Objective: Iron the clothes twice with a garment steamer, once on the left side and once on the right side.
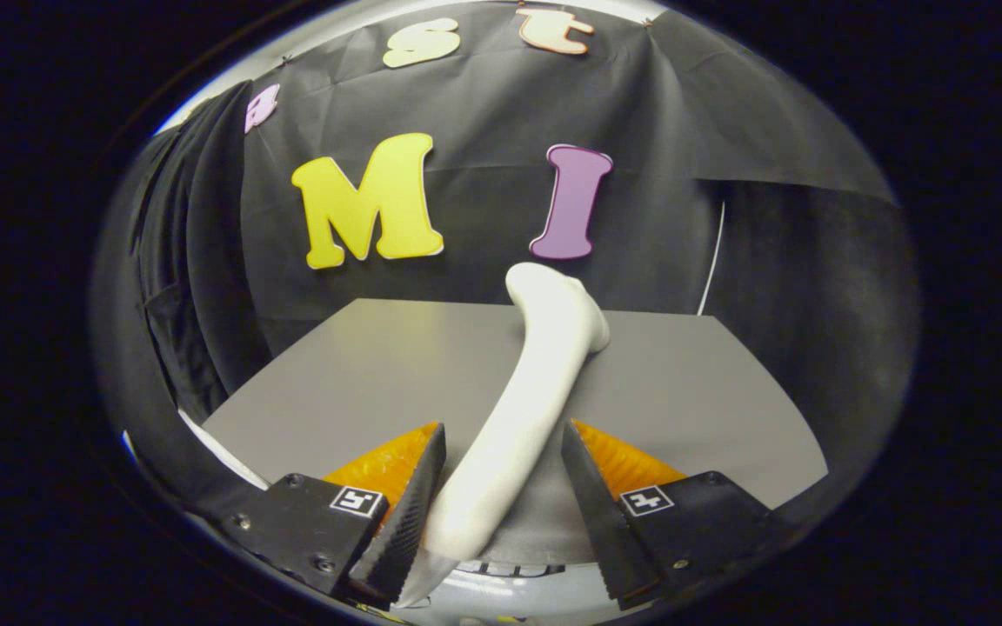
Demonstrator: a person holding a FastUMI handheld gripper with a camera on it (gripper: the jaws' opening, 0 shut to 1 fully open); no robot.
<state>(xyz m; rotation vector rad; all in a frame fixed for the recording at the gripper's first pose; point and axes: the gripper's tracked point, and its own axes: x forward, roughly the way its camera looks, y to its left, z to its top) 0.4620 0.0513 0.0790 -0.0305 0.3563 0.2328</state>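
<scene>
Gripper (503, 426) sat part-open around the garment steamer (525, 409). Its white handle ran up btwn the two fingers. The left finger lay against the handle's side, but the right finger stood off w/ a visible gap. So no two-sided clamp was showing, and I judged it not yet gripped.

The steamer's handle curved away from the fingers, its head ending beyond them over the far part of the grey table (362, 365). A pale rounded base showed below the fingers, prob. part of the steamer, though too cut off to be sure. What looked like the dark clothes (188, 252) hung to the left, well apart from the steamer head, next to the booth wall. A thin white cord (713, 261) hung beyond the table on the right.

Neither pass, left or right, looked begun.

Risks from here:
- One-sided contact. If the gripper lifted before the right finger closed in, the smooth, rounded handle could roll or slip out.
- The handle sat off-centre, nearer the left finger, so closing might push it sideways or twist the head off aim.
- The long curved handle gave leverage, so w/ a weak grip the head could swing and droop on the way to the clothes.
- The clothes were dark against a dark wall, so their edges were hard to judge, and the left and right strokes could overlap or miss.
</scene>
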